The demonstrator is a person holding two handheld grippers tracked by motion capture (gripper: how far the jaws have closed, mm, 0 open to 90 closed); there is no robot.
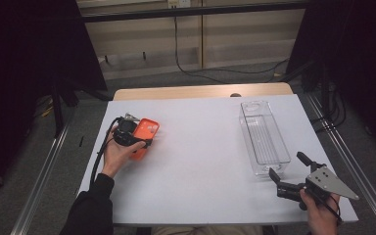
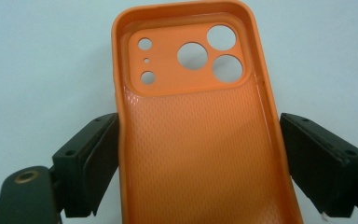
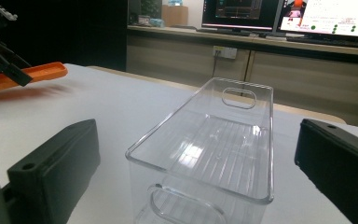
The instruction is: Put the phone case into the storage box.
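Two fingers [image 2: 91,163] flanking orange case [image 2: 200,140]

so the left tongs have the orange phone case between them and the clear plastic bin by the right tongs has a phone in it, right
Not quite: the clear plastic bin is empty, as the right gripper view shows looking straight into it. The rest holds: the orange phone case sits between the jaws of the left tongs, and the bin stands just ahead of the right tongs.

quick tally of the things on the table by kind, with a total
orange phone case: 1
clear plastic bin: 1
hand-held tool: 2, left tool and right tool
total: 4
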